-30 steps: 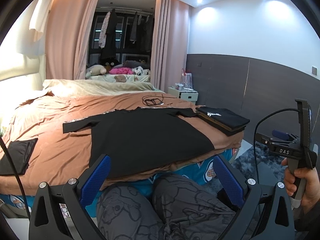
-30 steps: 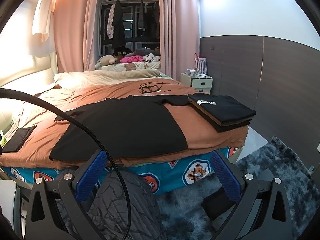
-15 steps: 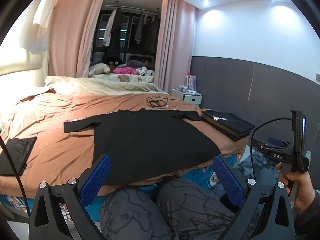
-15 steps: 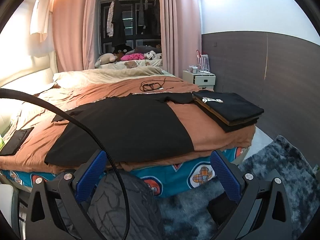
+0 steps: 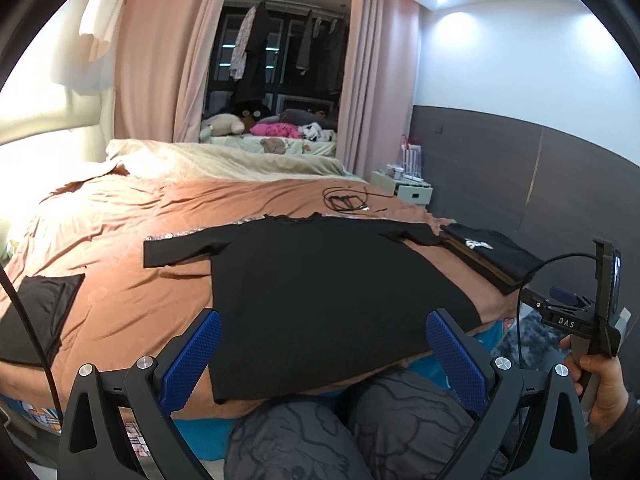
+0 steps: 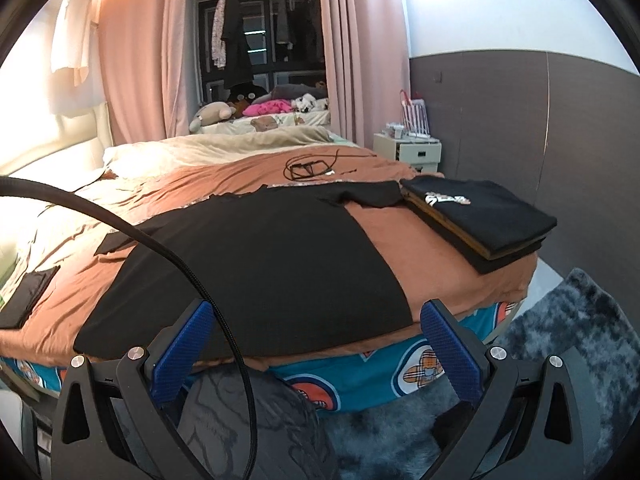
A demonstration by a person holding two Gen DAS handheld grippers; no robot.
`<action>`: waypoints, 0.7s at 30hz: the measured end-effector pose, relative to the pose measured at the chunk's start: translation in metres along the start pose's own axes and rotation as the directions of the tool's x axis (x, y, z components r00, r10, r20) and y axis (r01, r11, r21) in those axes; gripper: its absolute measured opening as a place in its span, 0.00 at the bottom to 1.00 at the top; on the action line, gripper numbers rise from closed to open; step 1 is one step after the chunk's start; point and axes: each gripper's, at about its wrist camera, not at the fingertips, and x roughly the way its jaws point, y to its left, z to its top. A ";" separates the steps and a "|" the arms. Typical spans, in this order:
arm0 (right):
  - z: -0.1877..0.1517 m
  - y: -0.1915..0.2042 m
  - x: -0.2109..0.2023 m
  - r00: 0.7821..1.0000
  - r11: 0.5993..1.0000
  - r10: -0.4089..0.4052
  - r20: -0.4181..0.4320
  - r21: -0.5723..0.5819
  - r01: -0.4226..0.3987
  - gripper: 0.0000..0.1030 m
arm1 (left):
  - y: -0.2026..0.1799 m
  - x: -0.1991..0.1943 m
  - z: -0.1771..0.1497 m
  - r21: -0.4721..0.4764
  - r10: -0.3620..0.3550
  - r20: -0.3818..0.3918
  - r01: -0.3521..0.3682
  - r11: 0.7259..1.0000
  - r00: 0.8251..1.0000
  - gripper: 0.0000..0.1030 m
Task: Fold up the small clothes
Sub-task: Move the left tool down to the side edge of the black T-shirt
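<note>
Black T-shirt (image 5: 320, 288) lies spread flat on the bed (image 5: 132, 240), matte smooth knit, both short sleeves out to the sides, hem at the near edge just past the mattress lip. Bed cover is rust-brown, lightly wrinkled; a teal cartoon-print sheet (image 6: 400, 372) shows below it on the near side.

Left tool (image 5: 324, 356): released, 2 blue ribbed pads wide apart, nothing between them, held just off the near edge of the bed in front of the shirt hem. Right tool (image 6: 316, 348): also released, blue textured pads spread wide, empty, near the bed edge and not touching the fabric. Black plastic frames with silver bolts on both.

Folded stack (image 6: 480, 220) of dark clothes sits on the right near corner of the bed, neat rectangular pile, top piece black with a small white print, a tan layer showing in the edge. The shirt's right sleeve reaches up to the stack; cannot tell if they touch.

Small flat black cloth piece (image 5: 36, 316) lies at the left near part of the bed, well apart from the shirt. Thin black cable coil (image 5: 346, 202) on the far side of the shirt.

Person's knees in grey patterned trousers (image 5: 340, 432) sit below the left tool. Right hand (image 5: 600, 384) grips the other tool's handle at the right edge of the left view. Shaggy grey-blue rug (image 6: 580, 360) on the floor at the right. Pink curtains (image 6: 344, 52) far back, white nightstand (image 6: 408, 152) at the far right.
</note>
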 end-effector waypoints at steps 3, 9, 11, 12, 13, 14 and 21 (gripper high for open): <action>0.009 0.002 0.010 1.000 1.000 0.007 -0.002 0.014 -0.007 1.00 | 0.010 0.010 0.007 -0.009 0.018 -0.004 -0.018 1.000 1.000 0.99; 0.030 0.005 0.030 0.999 0.999 0.043 -0.015 0.005 -0.043 1.00 | 0.027 0.032 0.024 -0.044 0.043 -0.023 -0.044 0.998 0.999 0.99; 0.039 0.007 0.038 0.999 0.999 0.050 -0.014 -0.012 -0.050 1.00 | 0.031 0.038 0.029 -0.051 0.055 -0.029 -0.057 0.997 0.998 0.98; 0.044 0.008 0.042 0.998 0.998 0.054 -0.013 -0.018 -0.054 1.00 | 0.035 0.041 0.032 -0.057 0.060 -0.032 -0.061 0.996 0.998 0.98; 0.047 0.008 0.045 0.998 0.998 0.058 -0.013 -0.022 -0.059 1.00 | 0.039 0.044 0.035 -0.063 0.065 -0.034 -0.067 0.996 0.997 0.98; 0.051 0.008 0.050 0.998 0.997 0.069 -0.012 -0.028 -0.069 1.00 | 0.041 0.047 0.037 -0.068 0.070 -0.037 -0.073 0.995 0.997 0.98; 0.072 0.015 0.092 0.994 0.991 0.106 -0.035 -0.073 -0.108 1.00 | 0.080 0.068 0.052 -0.129 0.122 -0.062 -0.129 0.983 0.991 0.95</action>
